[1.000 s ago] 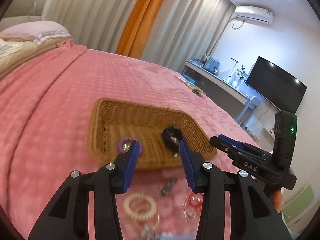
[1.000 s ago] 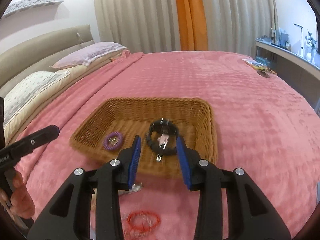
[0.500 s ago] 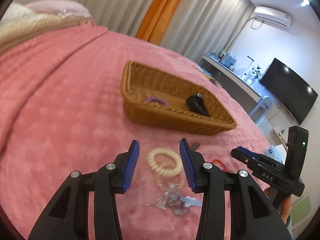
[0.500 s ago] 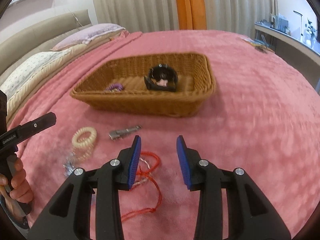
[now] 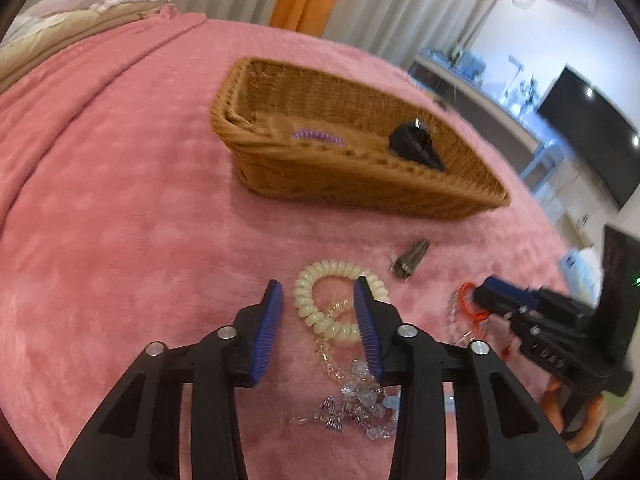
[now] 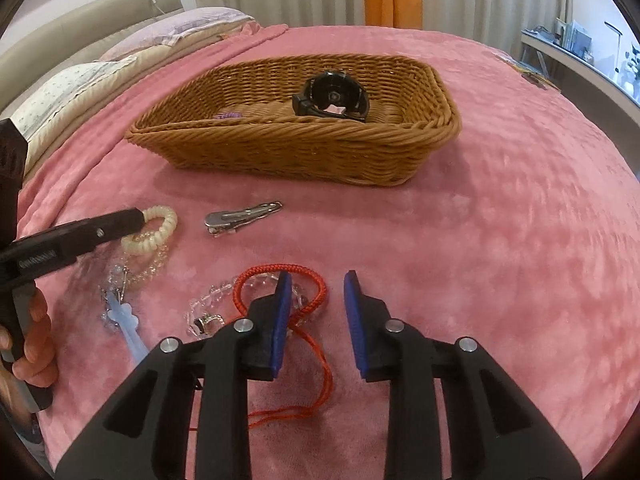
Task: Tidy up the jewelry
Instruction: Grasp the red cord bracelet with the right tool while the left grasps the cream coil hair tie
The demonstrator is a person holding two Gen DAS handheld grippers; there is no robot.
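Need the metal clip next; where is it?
In the right wrist view, the metal hair clip lies on the pink blanket, between the wicker basket and red cord bracelet.

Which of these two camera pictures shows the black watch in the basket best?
The right wrist view: the watch faces the camera, sharp, in the wicker basket. The left wrist view shows only a blurred dark shape behind the basket's near wall.

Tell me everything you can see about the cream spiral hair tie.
The hair tie is a cream coil, glossy like plastic, forming a closed ring lying flat on the pink blanket in front of the basket. A clear bead strand crosses its hole. The open left gripper straddles its near part; whether the pads touch it is unclear.
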